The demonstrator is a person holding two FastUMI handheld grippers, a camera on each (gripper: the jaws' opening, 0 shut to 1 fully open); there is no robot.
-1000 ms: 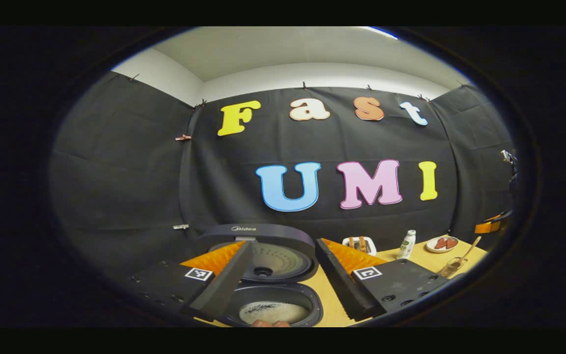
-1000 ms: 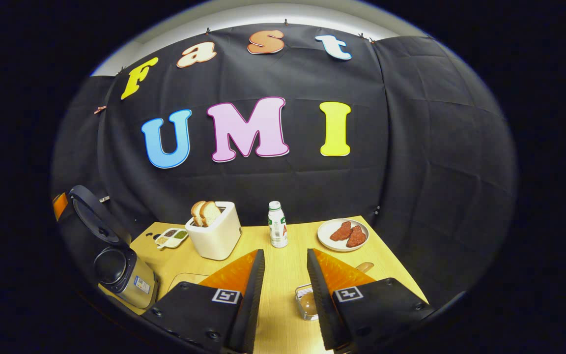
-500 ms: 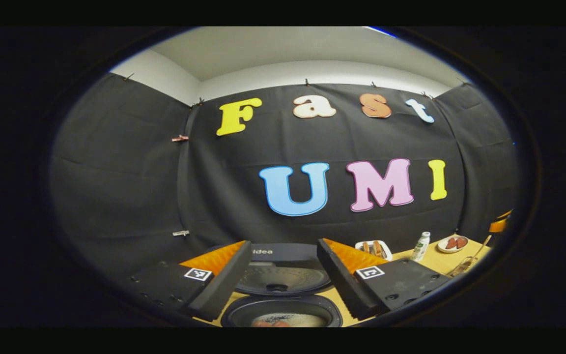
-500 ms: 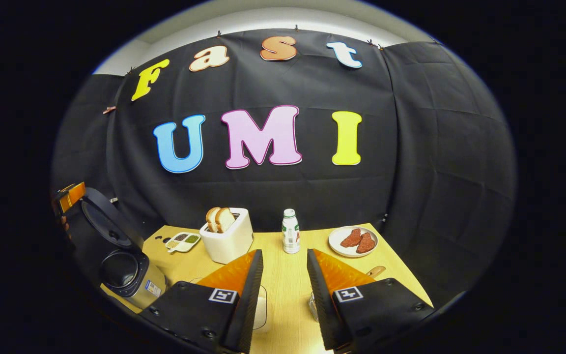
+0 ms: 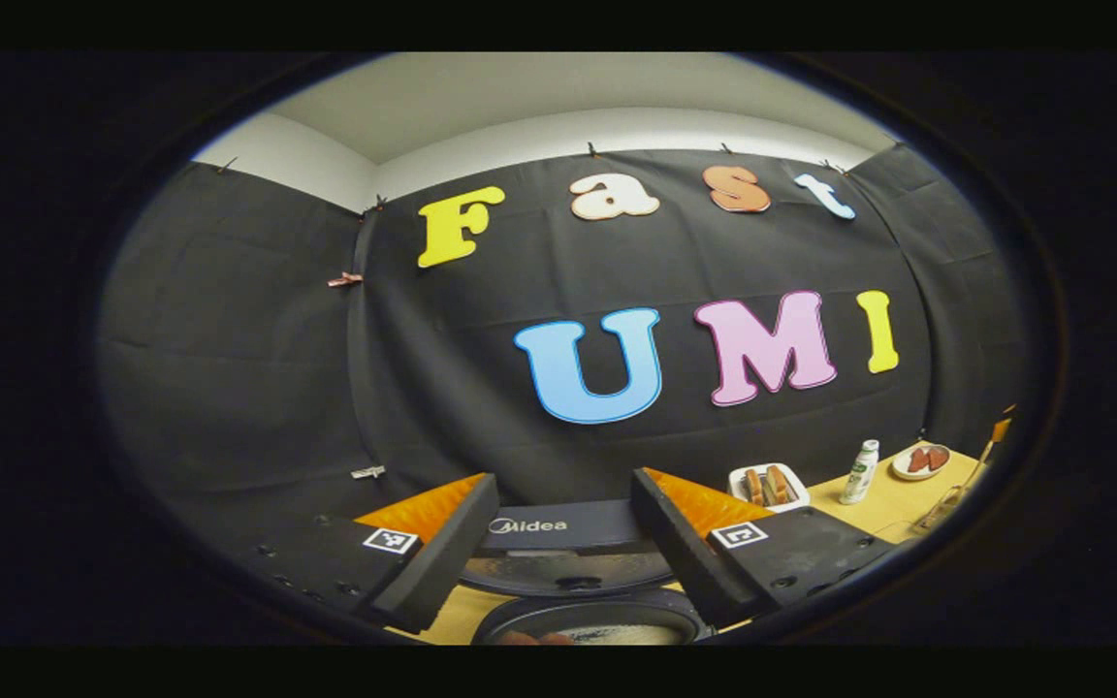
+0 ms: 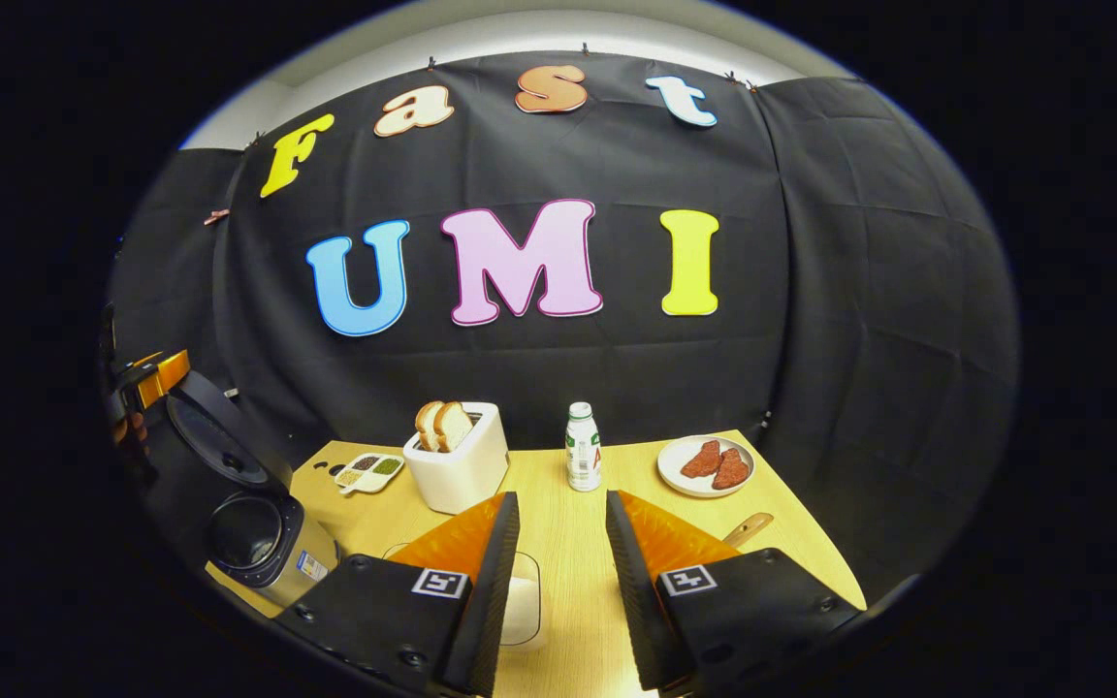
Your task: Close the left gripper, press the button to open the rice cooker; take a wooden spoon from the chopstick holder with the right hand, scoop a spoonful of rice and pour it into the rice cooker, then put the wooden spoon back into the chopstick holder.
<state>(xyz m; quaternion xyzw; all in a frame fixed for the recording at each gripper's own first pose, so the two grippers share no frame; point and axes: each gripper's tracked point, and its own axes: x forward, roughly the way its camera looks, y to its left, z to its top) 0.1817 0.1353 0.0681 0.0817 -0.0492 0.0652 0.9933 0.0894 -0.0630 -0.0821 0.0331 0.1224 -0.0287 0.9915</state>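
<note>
Both cameras had shifted since 1 second earlier: in the left gripper view the cooker (image 5: 563,543) had dropped toward the bottom edge, with less of its pot showing, and in the right gripper view the toaster (image 6: 457,463) and bottle (image 6: 583,460) had slid slightly right.

The left gripper (image 5: 558,553) hung over the cooker with its jaws wide, holding nothing. The right gripper (image 6: 558,591) was out over the tabletop (image 6: 558,514), well to the right of the cooker (image 6: 253,504), its jaws also wide and empty.

Judged from this, the first step was done: the lid (image 6: 219,436) stood up and the pot lay open. Pale grains showed at the pot's bottom in the left gripper view, though I could not tell how much. No spoon was held. A wooden handle (image 6: 748,529) poked out far right of the cooker, past the right gripper's finger; whether it stood in the holder was hidden. A clear container (image 6: 523,606), possibly the rice, lay between the right gripper's fingers, further from the cooker than the toaster. So the task was either before the fetch or past the return; these pictures did not settle which.

Writing: "Midea" was readable on the lid's edge (image 5: 527,525). Each gripper carried square coded markers. The bottle's label and the cooker's side sticker were too small to read.
</note>
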